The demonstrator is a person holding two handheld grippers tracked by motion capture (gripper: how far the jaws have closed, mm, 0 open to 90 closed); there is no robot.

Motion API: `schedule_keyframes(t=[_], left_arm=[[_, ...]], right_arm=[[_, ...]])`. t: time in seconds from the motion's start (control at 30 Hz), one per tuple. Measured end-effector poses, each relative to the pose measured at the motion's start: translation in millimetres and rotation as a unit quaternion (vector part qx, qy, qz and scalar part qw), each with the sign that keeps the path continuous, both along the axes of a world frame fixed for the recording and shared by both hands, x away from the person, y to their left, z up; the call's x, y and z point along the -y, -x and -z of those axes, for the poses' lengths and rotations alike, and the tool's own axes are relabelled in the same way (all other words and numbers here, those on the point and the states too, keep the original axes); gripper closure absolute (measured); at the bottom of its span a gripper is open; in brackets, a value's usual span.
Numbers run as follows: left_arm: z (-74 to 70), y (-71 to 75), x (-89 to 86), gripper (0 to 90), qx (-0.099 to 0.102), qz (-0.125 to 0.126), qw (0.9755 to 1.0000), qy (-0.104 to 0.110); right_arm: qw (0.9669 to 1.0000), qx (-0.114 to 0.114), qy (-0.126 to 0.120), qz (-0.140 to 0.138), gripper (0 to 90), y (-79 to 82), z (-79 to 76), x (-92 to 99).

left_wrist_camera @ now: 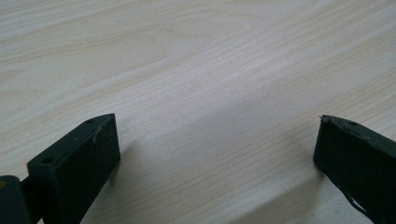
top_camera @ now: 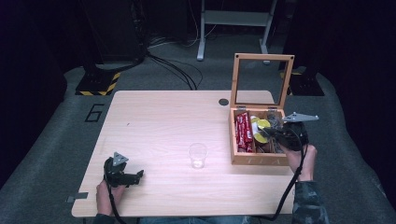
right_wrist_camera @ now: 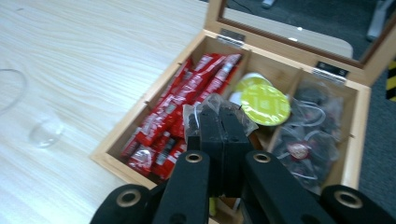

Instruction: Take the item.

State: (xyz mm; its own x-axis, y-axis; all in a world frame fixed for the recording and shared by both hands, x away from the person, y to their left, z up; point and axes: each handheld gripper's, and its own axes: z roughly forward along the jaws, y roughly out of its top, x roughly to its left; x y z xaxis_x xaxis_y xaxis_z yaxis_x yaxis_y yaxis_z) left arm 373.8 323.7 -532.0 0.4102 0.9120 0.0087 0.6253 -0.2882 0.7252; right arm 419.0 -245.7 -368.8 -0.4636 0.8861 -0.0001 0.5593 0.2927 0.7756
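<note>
My right gripper point(right_wrist_camera: 223, 122) hangs over the open wooden box point(top_camera: 257, 160) at the right side of the worktop point(top_camera: 163, 135), and its jaws are pressed together on a small clear sachet point(right_wrist_camera: 212, 108) with dark contents. In the right gripper view the crinkled film sticks out on both sides of the jaw tips, so the sachet is clamped between them and lifted off the box's contents. In the high view this gripper point(top_camera: 275, 133) sits above the middle of the box, my hand point(top_camera: 299, 158) behind it at the box's near right corner.

The box has three compartments running front to back. The one toward the cup holds red packets point(right_wrist_camera: 177, 116); the middle one holds round pods with yellow-green lids point(right_wrist_camera: 265, 103) (one lid faces up plainly, another peeks out behind it); the far one holds more clear sachets point(right_wrist_camera: 308, 135) with dark filling. The glass-paned lid point(top_camera: 261, 79) stands upright at the back.

A clear plastic cup point(top_camera: 197, 155) stands upright on the worktop, well apart from the box on its left.

My left gripper point(top_camera: 123, 175) rests low at the near left of the worktop, jaws wide apart with only bare wood between them, as the left gripper view point(left_wrist_camera: 215, 154) shows.
</note>
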Motion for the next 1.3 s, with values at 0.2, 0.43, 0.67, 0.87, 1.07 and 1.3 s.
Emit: schedule_keyframes(t=[0.2,0.43,0.67,0.87,1.07,1.3], left_arm=[[0.0,0.0,-0.1,0.1,0.000,0.000,1.0000,0.000],[0.0,0.0,0.0,0.1,0.000,0.000,1.0000,0.000],[0.0,0.0,0.0,0.1,0.000,0.000,1.0000,0.000],[0.0,0.0,0.0,0.1,0.000,0.000,1.0000,0.000],[0.0,0.0,0.0,0.1,0.000,0.000,1.0000,0.000],[0.0,0.0,0.0,0.1,0.000,0.000,1.0000,0.000]], right_arm=[[0.9997,0.004,-0.010,-0.024,90.0,1.2,-2.5,-14.7],[0.9983,0.006,-0.017,-0.055,90.0,1.8,-6.7,-34.1],[0.9962,0.012,-0.018,-0.085,90.0,2.5,-10.7,-55.0],[0.9938,0.014,-0.022,-0.108,90.0,4.1,-13.5,-70.7],[0.9911,0.015,-0.027,-0.130,90.0,5.3,-15.9,-85.3],[0.9881,0.011,-0.029,-0.151,90.0,5.8,-16.8,-101.7]])
